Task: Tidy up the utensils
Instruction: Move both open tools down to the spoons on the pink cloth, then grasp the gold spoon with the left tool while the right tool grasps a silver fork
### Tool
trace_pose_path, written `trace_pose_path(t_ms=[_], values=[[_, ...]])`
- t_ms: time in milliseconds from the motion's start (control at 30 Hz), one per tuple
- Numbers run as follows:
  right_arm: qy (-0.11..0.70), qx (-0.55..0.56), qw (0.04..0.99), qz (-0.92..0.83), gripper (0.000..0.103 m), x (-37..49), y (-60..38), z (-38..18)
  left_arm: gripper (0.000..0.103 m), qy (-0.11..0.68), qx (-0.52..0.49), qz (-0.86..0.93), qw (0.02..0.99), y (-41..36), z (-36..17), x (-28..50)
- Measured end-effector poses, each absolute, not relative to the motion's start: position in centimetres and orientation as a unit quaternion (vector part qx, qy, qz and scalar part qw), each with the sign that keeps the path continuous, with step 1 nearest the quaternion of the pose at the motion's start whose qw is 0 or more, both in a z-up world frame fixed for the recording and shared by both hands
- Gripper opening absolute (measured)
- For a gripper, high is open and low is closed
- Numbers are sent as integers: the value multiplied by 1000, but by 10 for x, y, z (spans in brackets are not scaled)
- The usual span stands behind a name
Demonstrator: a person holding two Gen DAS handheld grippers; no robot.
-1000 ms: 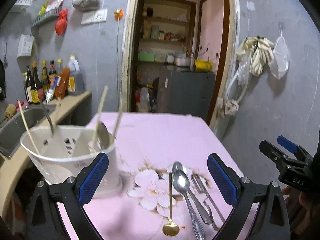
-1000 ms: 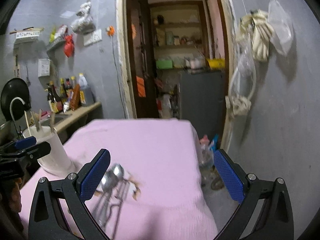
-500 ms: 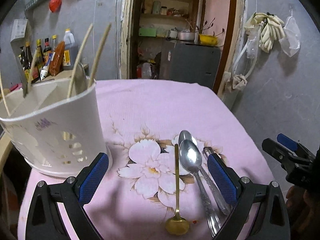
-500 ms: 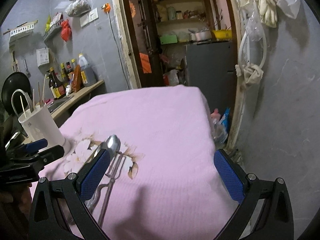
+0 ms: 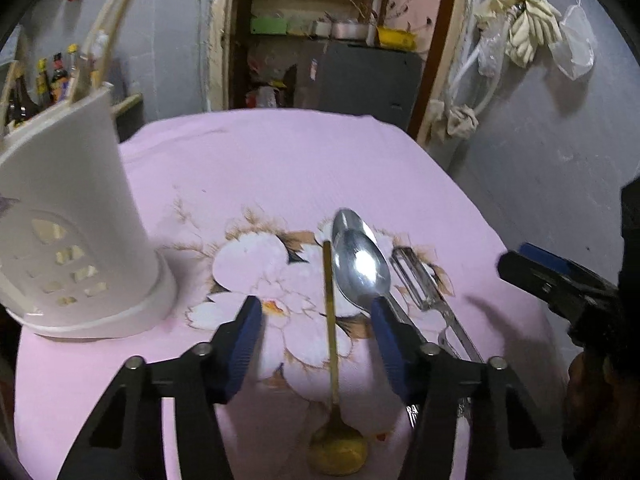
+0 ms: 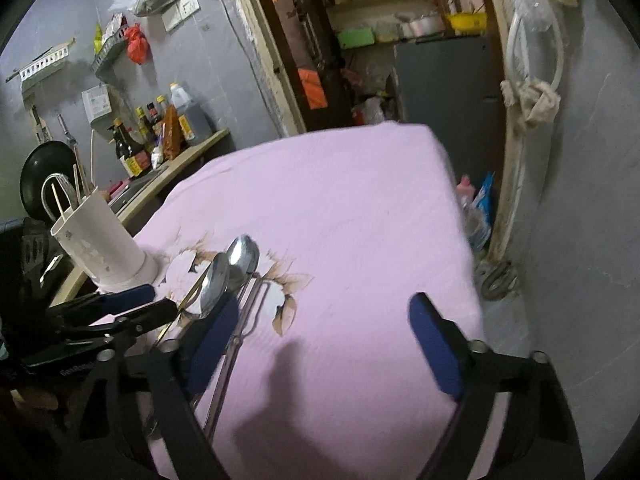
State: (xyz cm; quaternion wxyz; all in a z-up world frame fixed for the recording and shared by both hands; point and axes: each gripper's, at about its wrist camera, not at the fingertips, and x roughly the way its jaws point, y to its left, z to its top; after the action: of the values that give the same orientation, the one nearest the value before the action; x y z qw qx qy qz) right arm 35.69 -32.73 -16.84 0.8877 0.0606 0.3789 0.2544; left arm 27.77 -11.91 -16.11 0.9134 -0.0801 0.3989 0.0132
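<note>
The left gripper, spread, straddles the thin, stiff, likely slippery gold spoon; mid-handle, at lower centre, suits gripping.

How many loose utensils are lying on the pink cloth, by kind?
Steel spoons: 2
Gold spoon: 1
Peeler: 1
Total: 4, all outside the white holder.

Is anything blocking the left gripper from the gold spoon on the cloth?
No. The left gripper is open astride the gold spoon handle, nothing between them. The steel spoons lie just beside its right finger.
</note>
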Motion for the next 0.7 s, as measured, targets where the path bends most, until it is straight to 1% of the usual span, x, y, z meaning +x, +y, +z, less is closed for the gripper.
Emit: trace_pose_path(t_ms=[33, 100, 167, 233, 367, 533, 700], values=[[383, 61, 885, 259, 75, 358, -326, -170, 42, 406, -84, 3, 910, -120, -163, 279], [392, 62, 876, 274, 67, 360, -319, -174, 36, 418, -92, -5, 904, -120, -168, 281], [401, 60, 868, 288, 64, 362, -312, -177, 33, 419, -94, -3, 903, -119, -168, 280], [408, 56, 860, 301, 59, 365, -304, -180, 28, 423, -100, -1, 901, -117, -169, 281], [422, 47, 846, 322, 52, 368, -287, -185, 23, 435, -99, 4, 895, -116, -171, 285], [431, 49, 838, 330, 51, 370, -277, -190, 18, 443, -103, 2, 890, -113, -174, 294], [437, 60, 836, 327, 51, 373, -280, -193, 17, 450, -90, -3, 889, -115, -177, 300]])
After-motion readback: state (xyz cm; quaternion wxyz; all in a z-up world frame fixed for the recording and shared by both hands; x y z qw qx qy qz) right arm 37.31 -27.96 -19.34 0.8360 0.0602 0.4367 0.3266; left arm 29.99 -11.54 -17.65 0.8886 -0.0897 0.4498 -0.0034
